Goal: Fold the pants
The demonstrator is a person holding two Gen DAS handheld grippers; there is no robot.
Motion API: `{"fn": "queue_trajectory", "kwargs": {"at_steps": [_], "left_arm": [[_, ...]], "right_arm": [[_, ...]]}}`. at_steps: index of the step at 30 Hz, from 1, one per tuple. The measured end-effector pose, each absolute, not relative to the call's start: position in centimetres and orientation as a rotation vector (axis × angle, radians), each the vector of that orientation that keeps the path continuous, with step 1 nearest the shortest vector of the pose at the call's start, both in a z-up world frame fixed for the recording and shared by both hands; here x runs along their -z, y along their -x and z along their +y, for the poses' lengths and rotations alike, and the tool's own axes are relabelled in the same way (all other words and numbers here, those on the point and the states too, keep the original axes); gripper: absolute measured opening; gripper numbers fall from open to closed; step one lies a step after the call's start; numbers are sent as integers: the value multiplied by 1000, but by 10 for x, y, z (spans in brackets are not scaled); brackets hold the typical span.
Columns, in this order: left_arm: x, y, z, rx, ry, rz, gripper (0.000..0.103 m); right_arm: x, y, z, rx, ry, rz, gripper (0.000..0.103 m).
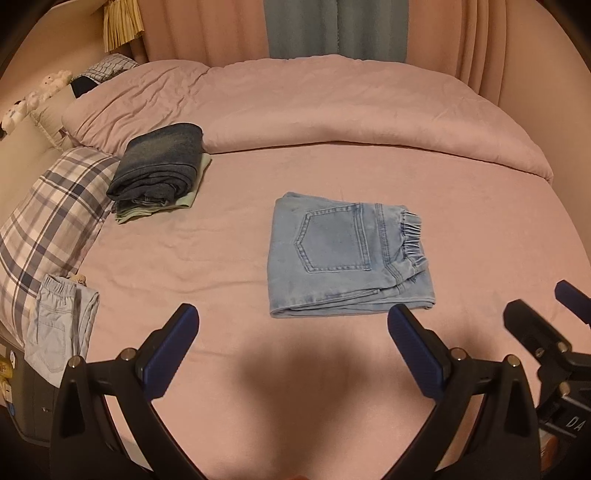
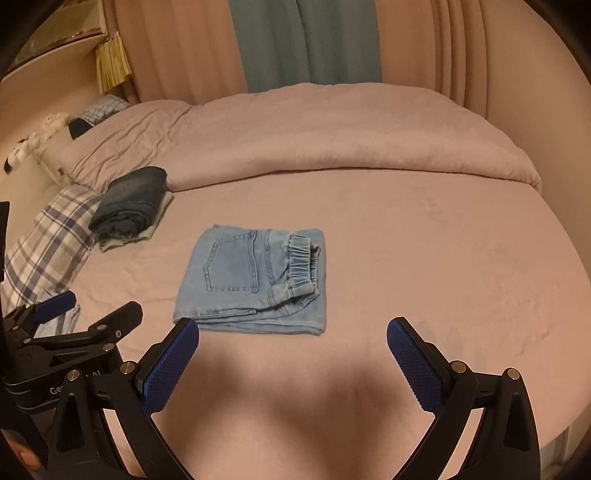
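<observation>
We are holding our left black two-finger gripper with blue ribbed pads [image 1: 293, 321] spread wide over the pink bedsheet [image 1: 461, 236], with nothing between its fingers. Our right black gripper with matching blue pads [image 2: 293, 334] is likewise standing wide apart and gripping nothing (no earlier view is on hand, so we are describing only how it stands). Both are hanging above the near part of the bed, each one's shadow falling on the sheet below it, and each is showing at the edge of the other's view.

Just beyond the fingertips, the folded light-blue denim pants with an elastic waistband [image 1: 351, 258] are lying flat on the sheet, back pocket facing up, the gathered waistband turned toward the right, apart from both grippers.

To the left, a pale blue pair of pants [image 1: 61, 325] is hanging over the bed's edge beside a blue-and-white plaid pillow [image 1: 51, 214]. Farther back on the left, a folded dark-blue denim garment [image 1: 159, 166] is resting on top of a folded pale green cloth [image 1: 184, 201].

Behind these, a rumpled pink duvet [image 1: 332, 110] is stretching across the bed, and pink and blue-grey curtains [image 1: 332, 26] are hanging at the far wall.
</observation>
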State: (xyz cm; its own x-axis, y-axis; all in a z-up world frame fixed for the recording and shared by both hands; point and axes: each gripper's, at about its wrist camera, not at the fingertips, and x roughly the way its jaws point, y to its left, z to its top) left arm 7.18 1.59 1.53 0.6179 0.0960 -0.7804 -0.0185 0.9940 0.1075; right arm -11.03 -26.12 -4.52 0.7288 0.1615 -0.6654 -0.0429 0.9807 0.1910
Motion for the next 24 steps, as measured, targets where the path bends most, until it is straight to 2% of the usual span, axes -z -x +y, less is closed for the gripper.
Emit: {"fn": "queue_trajectory", "kwargs": {"at_steps": [24], "left_arm": [[-17, -78, 17, -67, -84, 892, 102]], "right_arm": [[41, 106, -266, -114, -177, 736, 101]]}}
